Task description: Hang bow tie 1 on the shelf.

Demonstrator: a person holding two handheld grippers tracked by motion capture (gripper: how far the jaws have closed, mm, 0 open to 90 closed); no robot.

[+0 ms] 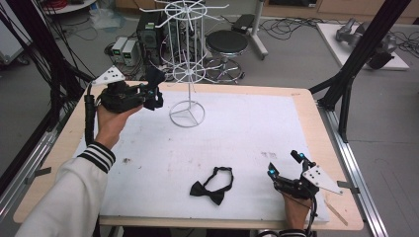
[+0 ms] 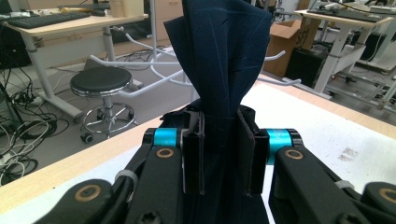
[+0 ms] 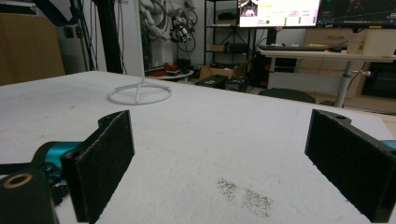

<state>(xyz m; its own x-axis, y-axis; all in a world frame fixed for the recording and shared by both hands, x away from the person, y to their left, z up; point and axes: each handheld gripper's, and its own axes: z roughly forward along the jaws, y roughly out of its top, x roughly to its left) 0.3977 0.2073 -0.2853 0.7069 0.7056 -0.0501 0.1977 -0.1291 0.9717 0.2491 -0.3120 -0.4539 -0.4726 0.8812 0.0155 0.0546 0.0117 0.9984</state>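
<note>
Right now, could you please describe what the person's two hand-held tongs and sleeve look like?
Both are black two-jaw tongs with turquoise cylindrical joints: the left tongs and the right tongs. Each carries a grey three-cornered plate and trails a black cable. The jaws have flat black pads. The left arm wears a white sleeve with black-striped cuff.

A lab: monitors [image 3: 279,12], cluttered desks [image 2: 65,21] (cables [image 1: 286,23] across the floor), a stool [image 1: 226,43].

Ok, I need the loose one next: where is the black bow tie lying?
In the high view the black bow tie lies flat on the white mat near its front edge, left of the right gripper.
</note>
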